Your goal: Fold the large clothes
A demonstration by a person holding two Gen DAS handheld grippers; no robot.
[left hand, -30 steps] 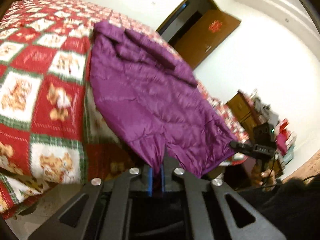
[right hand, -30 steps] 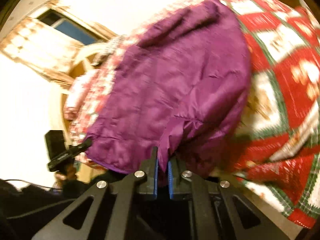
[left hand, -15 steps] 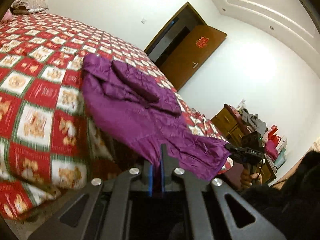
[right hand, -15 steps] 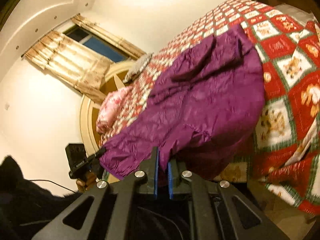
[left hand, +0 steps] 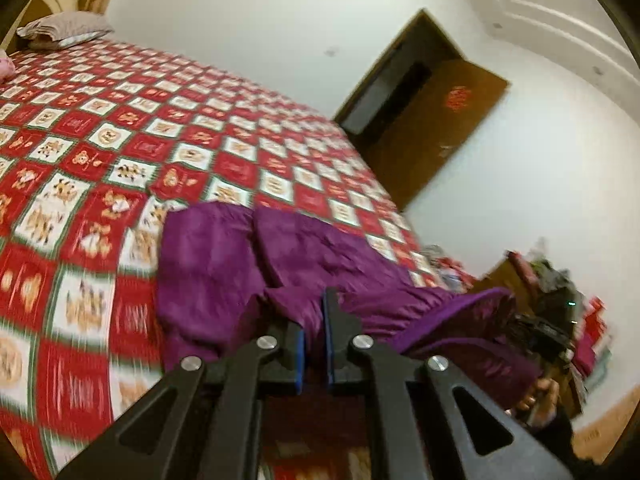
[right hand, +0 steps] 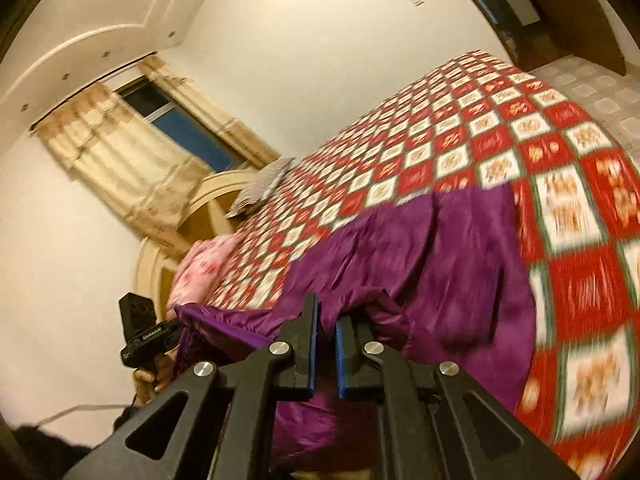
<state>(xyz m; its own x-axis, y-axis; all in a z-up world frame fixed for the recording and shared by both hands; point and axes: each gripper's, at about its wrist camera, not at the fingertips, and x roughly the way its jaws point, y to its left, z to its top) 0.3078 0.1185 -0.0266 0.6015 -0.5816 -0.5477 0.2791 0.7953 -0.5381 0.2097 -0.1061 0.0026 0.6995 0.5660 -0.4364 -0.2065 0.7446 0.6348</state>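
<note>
Both the left gripper (left hand: 314, 332) and right gripper (right hand: 325, 338) clamped the purple jacket's (left hand: 224, 264) hem between their jaws, the checkered bedspread (left hand: 120, 152) lying beyond.

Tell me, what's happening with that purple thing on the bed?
A person is folding a purple padded jacket on a bed with a red checked quilt. They hold a two-finger gripper in each hand. The left gripper and the right gripper are each clamped shut on the jacket's near edge. That edge is lifted off the bed between the two grippers, while the far part of the jacket lies on the quilt. The fold is not finished.
</note>
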